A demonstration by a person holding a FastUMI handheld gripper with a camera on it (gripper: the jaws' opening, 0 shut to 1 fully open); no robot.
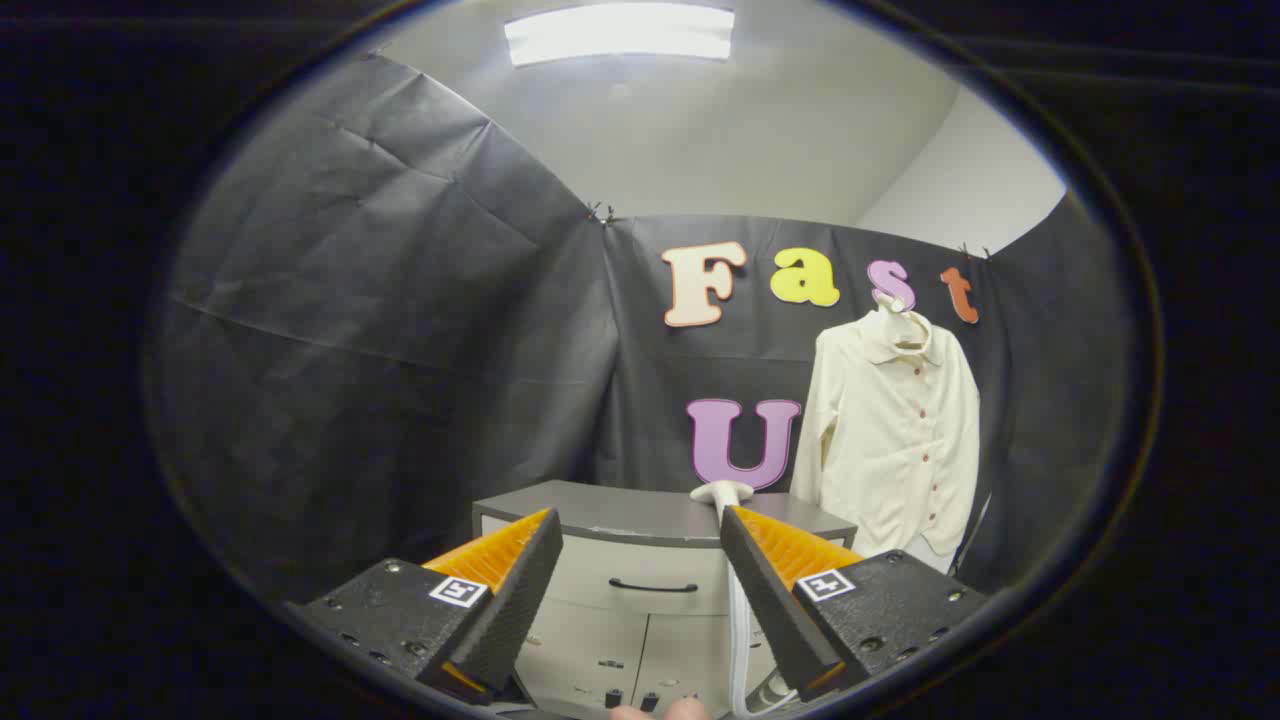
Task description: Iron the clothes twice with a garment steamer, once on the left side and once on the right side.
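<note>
The gripper (640,540) hung with its fingers spread wide and nothing between them, probably readied for the white plastic garment steamer (722,493), which stood on the grey-topped drawer cabinet (620,515) just beyond its right finger. The cream long-sleeved buttoned shirt (895,430) hung on a hanger against the cloth wall right of the cabinet, spread flat, presumably for steaming.

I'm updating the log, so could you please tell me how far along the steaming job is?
Nothing looks done yet. The cream shirt hangs on its hanger against the booth wall, beyond the cabinet. The tool is open and holds nothing. The white steamer sits on the cabinet top, just behind one finger, its cord hanging down the front. Still to do: grasp the steamer, then make both passes down the shirt, left and right.
</note>
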